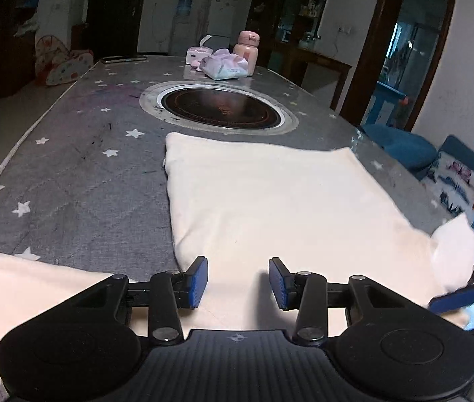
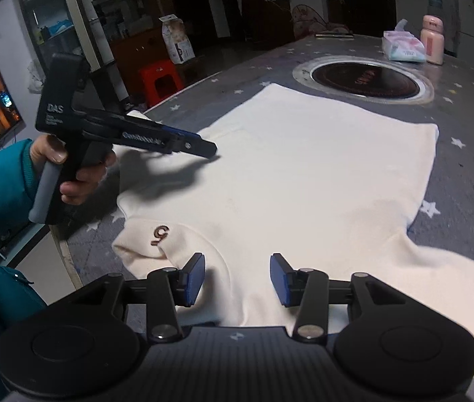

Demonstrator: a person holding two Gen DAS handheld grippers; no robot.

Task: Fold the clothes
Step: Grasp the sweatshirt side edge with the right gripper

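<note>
Soft and light by the look of it, a thick knit top (image 2: 287, 174) that will drape and sag when lifted, drag on the cloth under it, and slide little. Best taken at edges and corners, a pinch through the layers at hem, shoulder or sleeve end, not in the flat middle where pads would only bunch it.

Lies spread flat on the starred grey table (image 2: 471, 127), near edge at the person's side, far edge just short of the round hob (image 2: 364, 80). Cream, unpatterned, one sleeve (image 2: 454, 268) trailing off to the side, a sleeve or flap folded in at the side bearing a small brown logo (image 2: 160, 233).

Right gripper (image 2: 237, 279) hangs over the near edge, jaws parted, nothing pinched. Left gripper (image 1: 238, 281) likewise parted and empty above the cloth; seen from the right wrist, aimed down at the body of the top.
</note>
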